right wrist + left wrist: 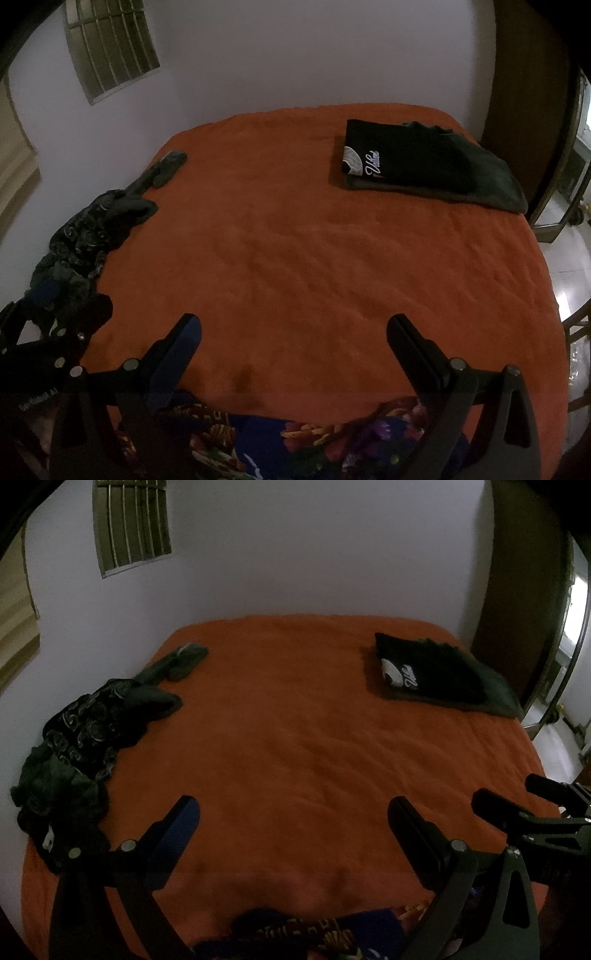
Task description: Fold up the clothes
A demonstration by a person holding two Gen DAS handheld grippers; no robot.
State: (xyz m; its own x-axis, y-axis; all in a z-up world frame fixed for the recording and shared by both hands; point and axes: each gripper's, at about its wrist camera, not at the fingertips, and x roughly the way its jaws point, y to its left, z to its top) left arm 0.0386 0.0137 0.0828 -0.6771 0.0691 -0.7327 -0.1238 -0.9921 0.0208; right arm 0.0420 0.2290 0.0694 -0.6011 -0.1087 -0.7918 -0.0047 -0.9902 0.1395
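Bed [295, 738] with an orange cover fills both wrist views; white wall [295, 554] behind it, a barred window [131, 520] high on the left.

Left gripper [293, 805]: jaws spread wide, nothing between them, held above the near part of the bed. Blue pad visible on the inner face of one of its fingers [181, 830].

Right gripper [293, 325]: jaws likewise spread wide and empty, also above the near part of the bed. In the left wrist view its black body shows at the right margin, just beside the left gripper.

Clothes observed:
- Folded black shirt [417, 162] with white lettering, lying flat at the far right corner of the bed, on top of a folded dark green garment [495, 184] that sticks out beyond it toward the right edge.
- Heap of dark unfolded clothes [81, 738] along the left edge, including a black piece with a pale swirl pattern; one dark strip runs from the heap toward the far left corner.
- Blue floral cloth [295, 443] at the near edge, directly below both grippers; crumpled, and partly hidden by the gripper frames. Contact with either gripper cannot be determined.

Centre of the bed shows only shallow wrinkles in the orange cover.
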